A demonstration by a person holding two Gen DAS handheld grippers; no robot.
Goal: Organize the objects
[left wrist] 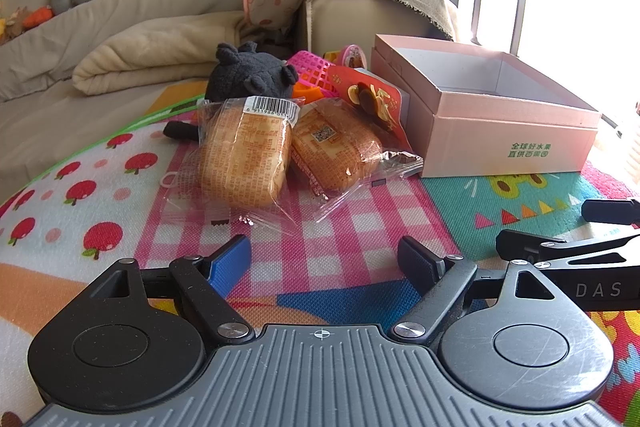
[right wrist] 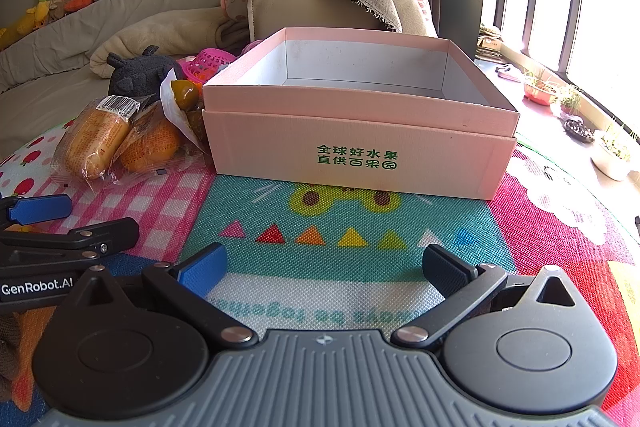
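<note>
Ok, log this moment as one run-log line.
left gripper: open, empty | right gripper: open, empty | pink box: nothing visible inside | bread packs: on mat, beside box

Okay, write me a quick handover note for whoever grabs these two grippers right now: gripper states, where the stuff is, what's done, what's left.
Left gripper: open, empty, low over the play mat, facing the snack pile.
Right gripper: open, empty, facing the pink box.
Pile left of the box: two wrapped breads, a red snack packet, a dark plush toy, a pink basket behind.
Done: nothing visible; what shows of the box interior looks empty.
Left: probably move the pile into the box, nearest bread first.
</note>
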